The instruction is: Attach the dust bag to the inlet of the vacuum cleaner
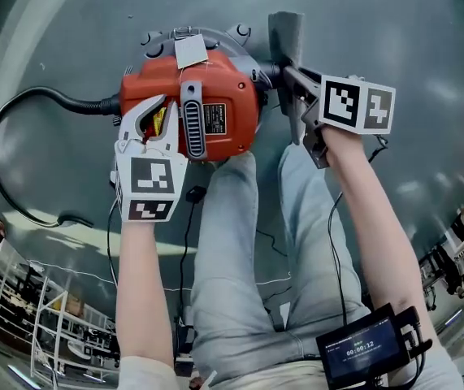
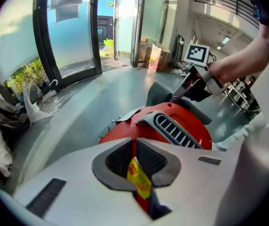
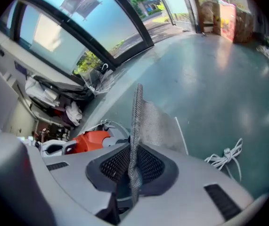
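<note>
The red vacuum cleaner (image 1: 215,104) stands on the grey floor in front of my knees; it also shows as a red housing (image 2: 186,121) in the left gripper view and a red body (image 3: 94,140) in the right gripper view. My left gripper (image 1: 152,114) rests on its near left side, jaws shut on a thin red edge with a yellow label (image 2: 138,175). My right gripper (image 1: 292,88) is at the vacuum's right side, shut on the edge of the grey fabric dust bag (image 1: 287,32). The bag (image 3: 155,124) hangs limp beyond the jaws, running up between the pads as a narrow strip.
A black hose (image 1: 20,112) loops off the vacuum's left side. A white tag (image 1: 189,53) lies on its grey top ring. A white cord (image 3: 228,157) lies on the floor right of the bag. My legs (image 1: 232,242) are just behind the vacuum. Glass doors (image 2: 77,32) stand further off.
</note>
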